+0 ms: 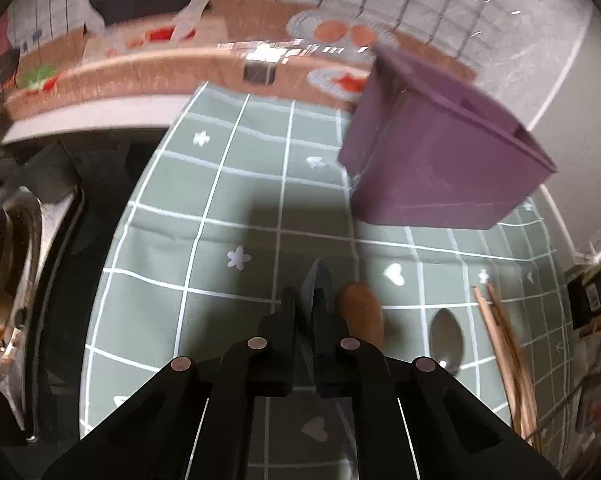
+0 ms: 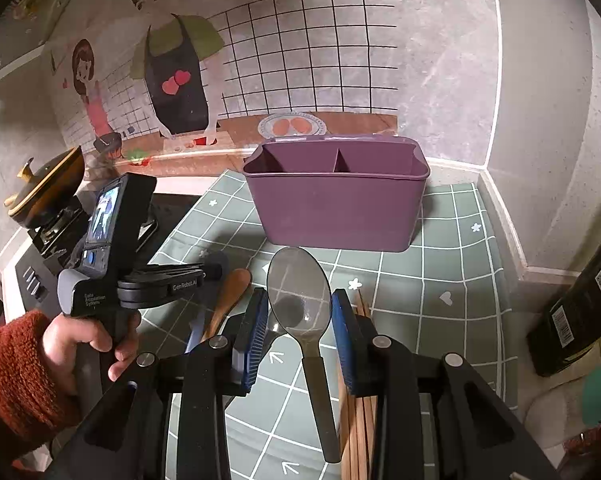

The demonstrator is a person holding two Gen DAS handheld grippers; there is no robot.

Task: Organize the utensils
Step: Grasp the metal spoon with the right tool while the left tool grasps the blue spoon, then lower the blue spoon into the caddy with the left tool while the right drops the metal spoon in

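On the green checked cloth point(image 1: 220, 184), my left gripper point(image 1: 305, 300) has its fingers pinched tight on a grey utensil point(image 1: 315, 280); I can't tell what kind. My right gripper point(image 2: 300, 320) holds a clear spoon point(image 2: 298, 292), fingers partly open. Far back stands the purple bin point(image 2: 336, 208). Chopsticks point(image 2: 356, 420) lie half hidden on the right.

The left gripper point(image 1: 305, 304) points down at the green checked cloth point(image 1: 220, 200) on the desk, its jaws closed on a thin grey-blue utensil point(image 1: 315, 280). Just beside it lies a wooden spoon point(image 1: 360, 312), then a grey spoon point(image 1: 446, 338) and wooden chopsticks point(image 1: 504, 344). A purple holder point(image 1: 440, 160) stands beyond.
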